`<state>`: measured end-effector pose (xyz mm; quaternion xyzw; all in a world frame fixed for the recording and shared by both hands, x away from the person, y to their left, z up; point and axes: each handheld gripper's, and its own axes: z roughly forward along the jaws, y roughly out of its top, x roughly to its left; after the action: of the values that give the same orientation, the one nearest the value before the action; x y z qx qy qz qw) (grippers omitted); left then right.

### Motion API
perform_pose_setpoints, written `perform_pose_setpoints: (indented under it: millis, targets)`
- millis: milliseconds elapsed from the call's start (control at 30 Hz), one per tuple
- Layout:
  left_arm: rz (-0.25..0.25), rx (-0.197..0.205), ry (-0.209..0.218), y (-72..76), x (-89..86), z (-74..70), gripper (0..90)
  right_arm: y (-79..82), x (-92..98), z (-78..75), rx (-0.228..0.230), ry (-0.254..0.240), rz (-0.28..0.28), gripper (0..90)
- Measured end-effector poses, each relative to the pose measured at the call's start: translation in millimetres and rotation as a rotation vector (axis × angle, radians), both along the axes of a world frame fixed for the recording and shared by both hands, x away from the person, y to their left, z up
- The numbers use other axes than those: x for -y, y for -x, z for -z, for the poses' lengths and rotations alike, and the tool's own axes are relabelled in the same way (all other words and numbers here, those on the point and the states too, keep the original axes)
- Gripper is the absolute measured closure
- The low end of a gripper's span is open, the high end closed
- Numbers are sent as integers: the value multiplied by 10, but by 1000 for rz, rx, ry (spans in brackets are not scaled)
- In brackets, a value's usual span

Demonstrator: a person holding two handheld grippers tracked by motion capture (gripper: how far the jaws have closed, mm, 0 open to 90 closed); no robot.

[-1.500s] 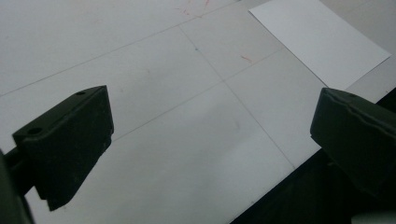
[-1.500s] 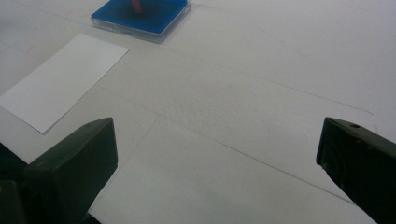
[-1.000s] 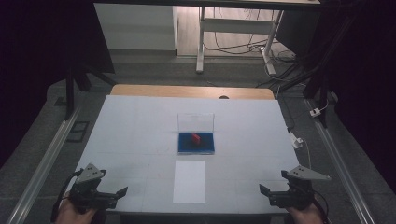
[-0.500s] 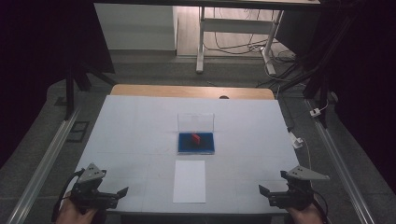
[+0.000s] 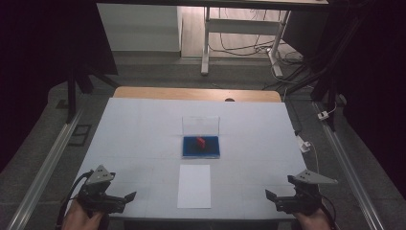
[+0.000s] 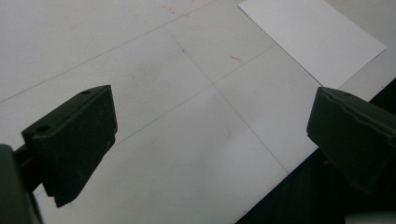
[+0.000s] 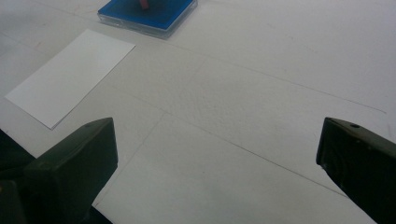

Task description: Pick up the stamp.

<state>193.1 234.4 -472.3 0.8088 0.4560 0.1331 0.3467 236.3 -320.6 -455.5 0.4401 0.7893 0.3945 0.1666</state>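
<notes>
A blue tray (image 5: 201,146) with a small red piece (image 5: 200,141) on it lies at the table's middle, and a clear lid (image 5: 200,125) stands upright behind it. A white sheet of paper (image 5: 194,186) lies just in front of it. My left gripper (image 5: 125,200) is held open at the front left edge with nothing between its jaws; in the left gripper view (image 6: 210,140) the sheet (image 6: 313,37) lies beyond it. My right gripper (image 5: 273,201) is open and empty at the front right. The right gripper view (image 7: 215,163) shows the sheet (image 7: 70,74) and blue tray (image 7: 149,13) ahead.
The white table (image 5: 143,129) has a wooden strip (image 5: 196,94) along its far edge. Metal rails (image 5: 45,167) run along both sides on the floor. A white plug and cable (image 5: 304,144) lie off the right edge. Dark stands and desk legs stand behind.
</notes>
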Motion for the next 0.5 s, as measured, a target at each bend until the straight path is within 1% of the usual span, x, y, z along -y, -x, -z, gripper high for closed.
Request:
perform_pose_setpoints:
  millis: [100, 133, 167, 200, 233, 300, 333, 367, 500]
  targets:
    - [7, 2, -4, -27, 12, 2, 21, 0, -2, 0, -1, 1, -4, 0]
    - [15, 6, 11, -46, 18, -8, 21, 0, -2, 1, -1, 1, -4, 0]
    - [15, 6, 11, -46, 18, -8, 21, -1, -2, 1, -2, 2, -4, 0]
    - [21, 11, 20, -57, 23, -16, 21, -1, -2, 1, -2, 2, -4, 0]
    - [33, 23, 31, -75, 41, -31, 21, -1, -3, 2, -1, 2, -3, 0]
    - [46, 38, 38, -96, 67, -46, 21, -1, -3, 2, -1, 1, -3, 0]
    - [46, 38, 38, -96, 67, -46, 21, 0, -3, 3, -2, 2, -4, 0]
    - [59, 48, 48, -121, 103, -59, 21, 0, -4, 3, -3, 1, -6, 0]
    - [77, 58, 52, -155, 157, -63, 15, -2, -10, 5, -5, 3, -11, 0]
